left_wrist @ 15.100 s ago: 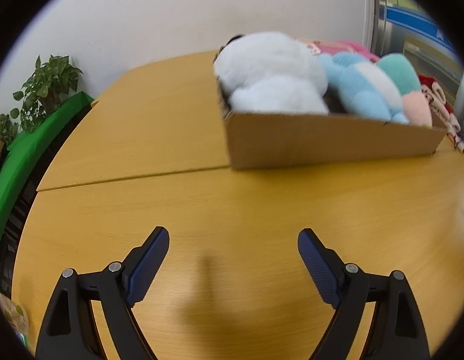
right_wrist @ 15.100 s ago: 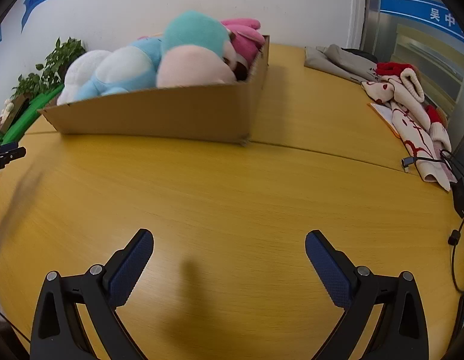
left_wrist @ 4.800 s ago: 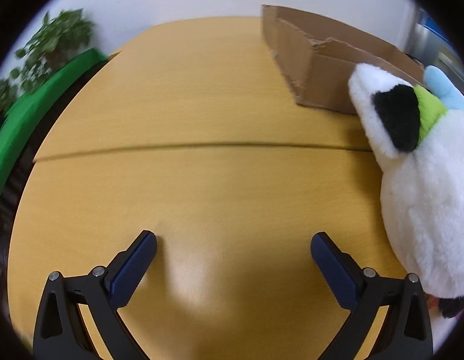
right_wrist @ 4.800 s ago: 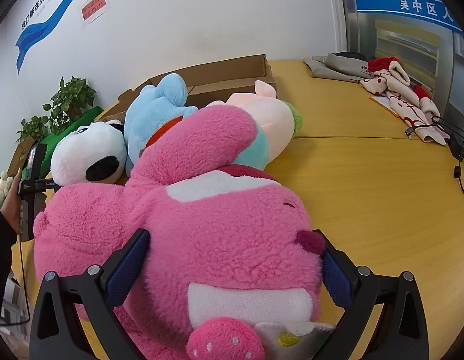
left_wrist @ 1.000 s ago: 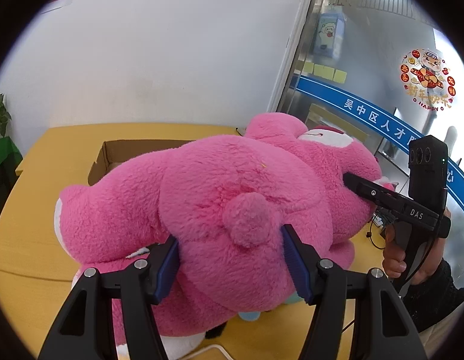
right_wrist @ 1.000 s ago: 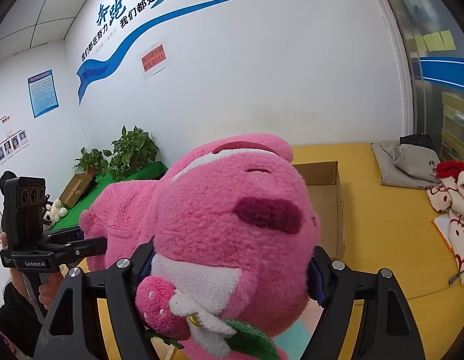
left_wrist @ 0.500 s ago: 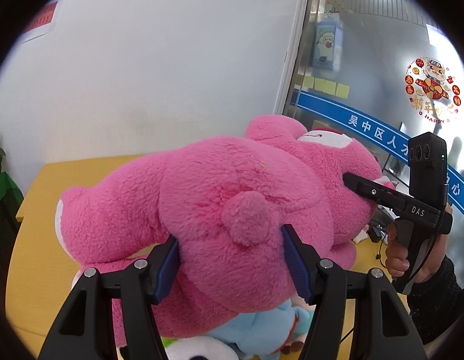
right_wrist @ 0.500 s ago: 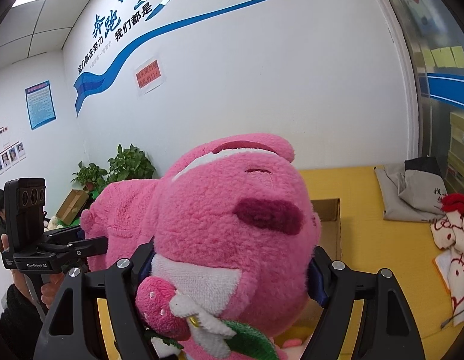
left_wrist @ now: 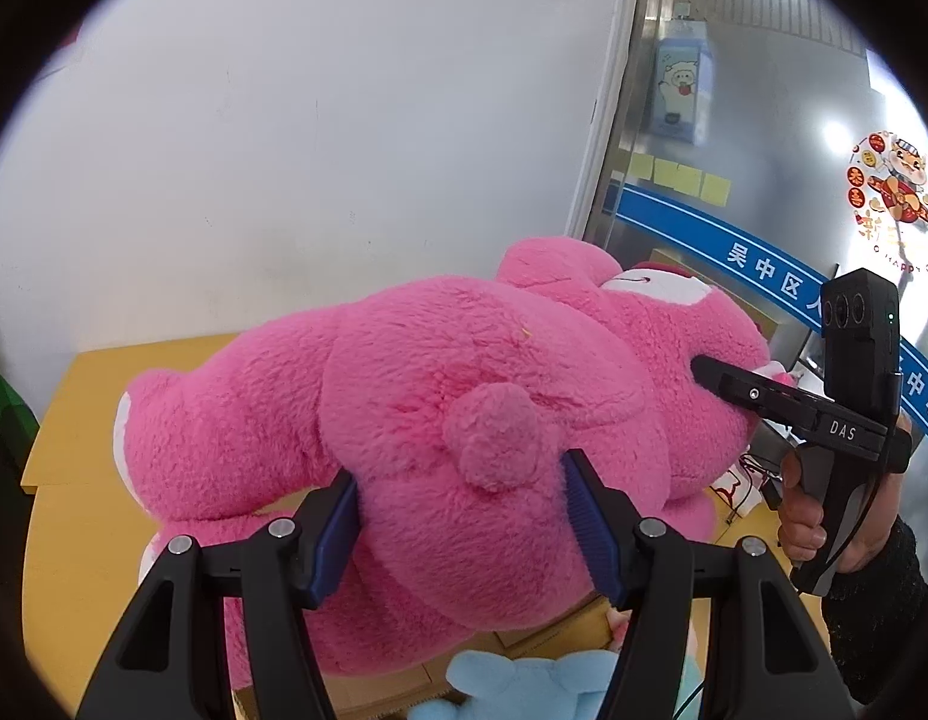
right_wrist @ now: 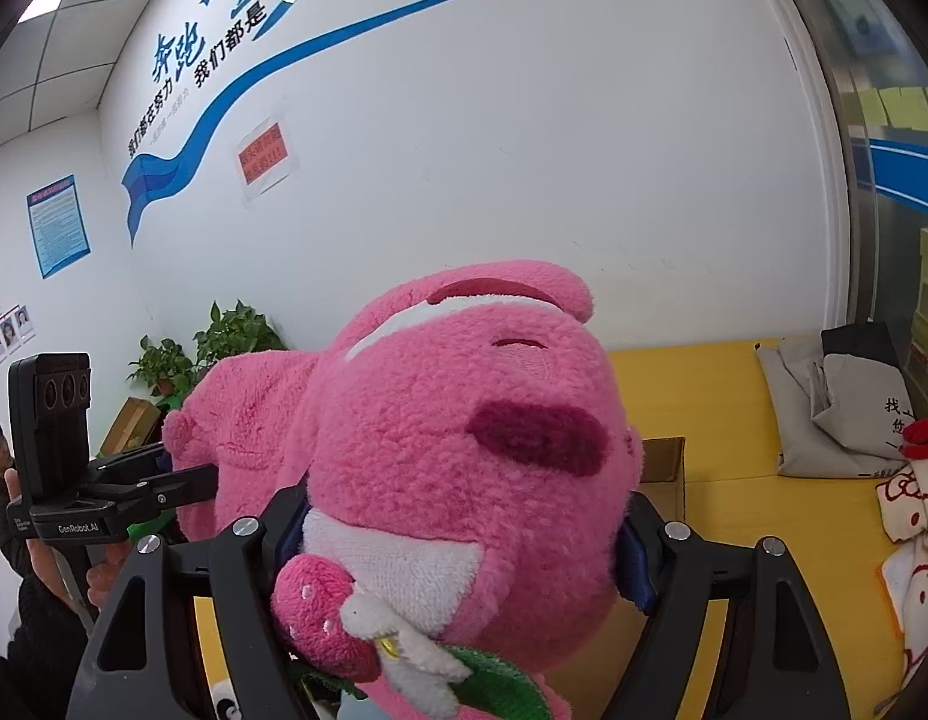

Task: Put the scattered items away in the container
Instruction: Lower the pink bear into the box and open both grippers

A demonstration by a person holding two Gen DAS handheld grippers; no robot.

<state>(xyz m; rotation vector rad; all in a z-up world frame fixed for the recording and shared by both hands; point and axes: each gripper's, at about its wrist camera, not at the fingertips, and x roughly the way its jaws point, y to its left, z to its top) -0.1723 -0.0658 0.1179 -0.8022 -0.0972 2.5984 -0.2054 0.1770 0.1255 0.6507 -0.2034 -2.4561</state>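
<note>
The pink bear (left_wrist: 452,420) is held aloft above the box (right_wrist: 664,462), its rump pinched by the left gripper (left_wrist: 464,516) and its head by the right gripper (right_wrist: 458,534); both should be lowered level and released together

Pink plush bear (left_wrist: 464,420) now higher above cardboard box (right_wrist: 664,468), table lower.
</note>
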